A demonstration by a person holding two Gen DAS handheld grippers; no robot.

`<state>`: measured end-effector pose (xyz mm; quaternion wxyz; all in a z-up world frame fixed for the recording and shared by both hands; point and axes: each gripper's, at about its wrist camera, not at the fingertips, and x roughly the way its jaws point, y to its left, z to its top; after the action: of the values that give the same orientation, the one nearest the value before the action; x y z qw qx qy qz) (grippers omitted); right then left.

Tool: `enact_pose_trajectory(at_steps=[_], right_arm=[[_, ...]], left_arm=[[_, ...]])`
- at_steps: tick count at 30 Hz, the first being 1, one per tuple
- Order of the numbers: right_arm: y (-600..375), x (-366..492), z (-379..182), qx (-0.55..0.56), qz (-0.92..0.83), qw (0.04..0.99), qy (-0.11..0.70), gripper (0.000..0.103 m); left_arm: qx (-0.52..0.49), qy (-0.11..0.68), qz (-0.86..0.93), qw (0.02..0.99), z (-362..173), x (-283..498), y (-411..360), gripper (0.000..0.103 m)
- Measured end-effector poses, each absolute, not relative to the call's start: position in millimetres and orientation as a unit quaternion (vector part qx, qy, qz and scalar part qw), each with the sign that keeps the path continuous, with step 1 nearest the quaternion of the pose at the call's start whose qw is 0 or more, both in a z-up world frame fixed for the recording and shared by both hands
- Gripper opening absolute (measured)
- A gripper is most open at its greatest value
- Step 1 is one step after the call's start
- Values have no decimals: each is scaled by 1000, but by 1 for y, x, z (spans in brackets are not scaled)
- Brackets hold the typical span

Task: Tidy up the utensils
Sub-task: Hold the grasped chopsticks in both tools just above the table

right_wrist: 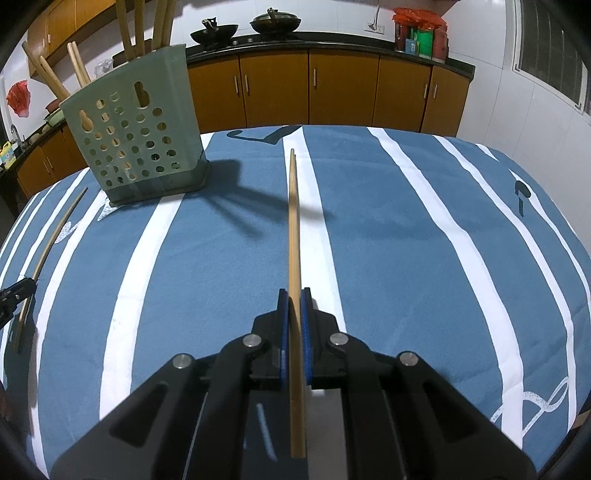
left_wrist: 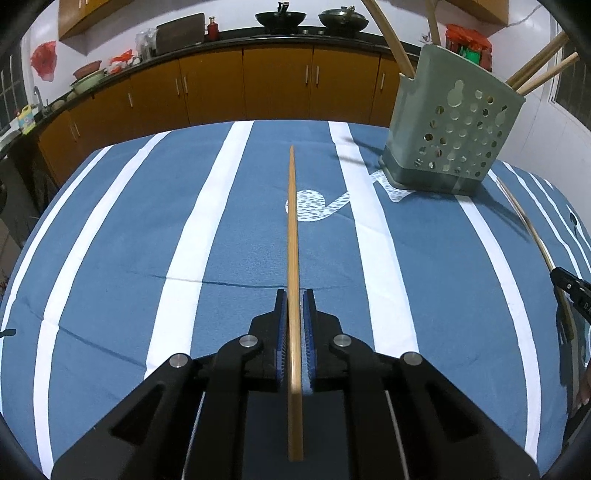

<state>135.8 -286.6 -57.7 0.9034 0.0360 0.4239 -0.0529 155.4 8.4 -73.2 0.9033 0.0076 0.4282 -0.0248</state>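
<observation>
My left gripper (left_wrist: 294, 295) is shut on a wooden chopstick (left_wrist: 292, 221) that points straight ahead over the blue striped tablecloth (left_wrist: 110, 240). My right gripper (right_wrist: 294, 293) is likewise shut on a wooden chopstick (right_wrist: 293, 221); its far tip looks doubled, so I cannot tell whether it is one stick or two. A green perforated utensil holder (left_wrist: 443, 129) (right_wrist: 136, 136) stands upright at the far side of the table with several chopsticks (right_wrist: 140, 26) leaning out of it. Each view shows the other gripper at its edge, the right gripper (left_wrist: 570, 286) and the left gripper (right_wrist: 14, 295), with its stick.
The table's far edge (left_wrist: 295, 122) drops off toward orange kitchen cabinets (right_wrist: 343, 88). On the dark counter behind them sit two woks (right_wrist: 275, 22), bags and jars. A window (right_wrist: 554, 55) is on the right wall.
</observation>
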Motion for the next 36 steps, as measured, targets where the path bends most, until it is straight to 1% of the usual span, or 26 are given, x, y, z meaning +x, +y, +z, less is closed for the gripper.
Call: enact_pose_trajectory(at_steps=[22,36], right_arm=[[-286,136,-58,33,-52,903,424,10],[-286,136,-58,34,-52,903,424,10]], left_arm=[[6,428,-26,903,-73,155,9,12],[10,429,-28,903,-74,155,5,15]])
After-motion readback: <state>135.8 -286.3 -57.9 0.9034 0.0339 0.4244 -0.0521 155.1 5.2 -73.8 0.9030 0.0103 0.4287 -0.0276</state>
